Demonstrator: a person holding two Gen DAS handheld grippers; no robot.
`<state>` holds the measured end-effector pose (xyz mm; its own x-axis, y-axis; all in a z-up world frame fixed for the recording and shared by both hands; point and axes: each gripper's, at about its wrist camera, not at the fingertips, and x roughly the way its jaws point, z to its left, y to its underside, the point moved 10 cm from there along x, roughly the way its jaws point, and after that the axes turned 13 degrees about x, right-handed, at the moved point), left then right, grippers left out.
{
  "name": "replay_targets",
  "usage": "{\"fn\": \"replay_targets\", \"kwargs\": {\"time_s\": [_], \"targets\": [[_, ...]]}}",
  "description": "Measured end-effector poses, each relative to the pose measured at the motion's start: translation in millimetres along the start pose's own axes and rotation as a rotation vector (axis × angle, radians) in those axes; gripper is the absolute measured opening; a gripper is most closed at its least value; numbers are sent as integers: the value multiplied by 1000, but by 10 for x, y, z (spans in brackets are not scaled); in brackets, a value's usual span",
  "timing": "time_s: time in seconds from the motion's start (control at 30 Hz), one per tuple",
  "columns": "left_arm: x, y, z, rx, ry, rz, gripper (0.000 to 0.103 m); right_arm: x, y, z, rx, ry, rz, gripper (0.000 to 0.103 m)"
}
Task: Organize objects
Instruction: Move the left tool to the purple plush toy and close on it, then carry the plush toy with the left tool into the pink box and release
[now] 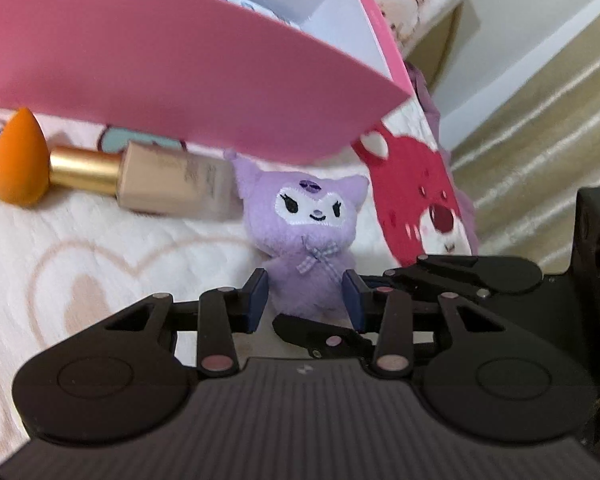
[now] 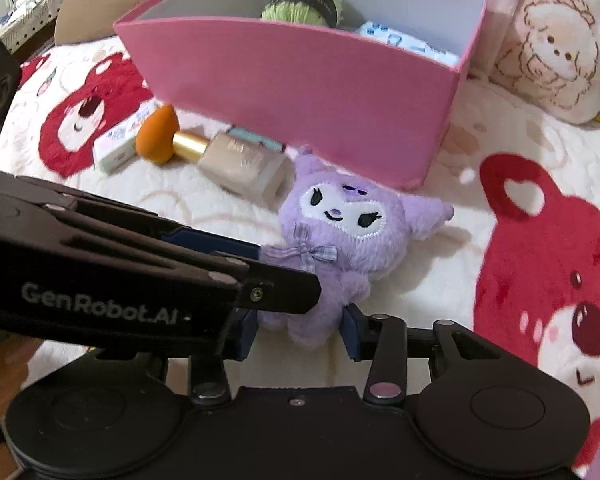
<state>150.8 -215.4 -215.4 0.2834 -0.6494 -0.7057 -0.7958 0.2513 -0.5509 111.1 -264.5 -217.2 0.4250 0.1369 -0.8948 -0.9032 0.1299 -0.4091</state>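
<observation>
A purple plush toy (image 1: 308, 216) with a gingham bow lies on its back on a cream blanket, just in front of a pink box (image 1: 180, 80). My left gripper (image 1: 306, 300) has its blue pads pressed on both sides of the plush's body. In the right wrist view the same plush toy (image 2: 352, 224) has its lower body squeezed between the pads of my right gripper (image 2: 300, 332). The left gripper's fingers (image 2: 276, 294) reach in from the left at the bow. The pink box (image 2: 300, 92) holds a green yarn ball (image 2: 302, 0) and a white-and-blue packet (image 2: 404, 42).
A beige foundation bottle (image 2: 240, 164) with a gold cap, an orange makeup sponge (image 2: 156, 136) and a small white carton (image 2: 120, 140) lie left of the plush. A bear-print cushion (image 2: 552, 52) sits at the back right. The blanket's edge drops to a striped floor (image 1: 560, 120).
</observation>
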Motion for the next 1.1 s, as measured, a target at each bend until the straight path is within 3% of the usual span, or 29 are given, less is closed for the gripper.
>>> {"fn": "replay_targets", "kwargs": {"time_s": [0.1, 0.23, 0.53, 0.87, 1.1], "targets": [[25, 77, -18, -9, -26, 6, 43, 28, 23, -15, 24, 0, 16, 48], [77, 70, 25, -35, -35, -3, 43, 89, 19, 30, -41, 42, -11, 48], [-6, 41, -97, 34, -34, -18, 39, -26, 13, 54, -65, 36, -44, 47], [-330, 100, -268, 61, -23, -20, 38, -359, 110, 177, -7, 10, -133, 46], [-680, 82, -434, 99, -43, -63, 38, -692, 135, 342, 12, -26, -208, 46]]}}
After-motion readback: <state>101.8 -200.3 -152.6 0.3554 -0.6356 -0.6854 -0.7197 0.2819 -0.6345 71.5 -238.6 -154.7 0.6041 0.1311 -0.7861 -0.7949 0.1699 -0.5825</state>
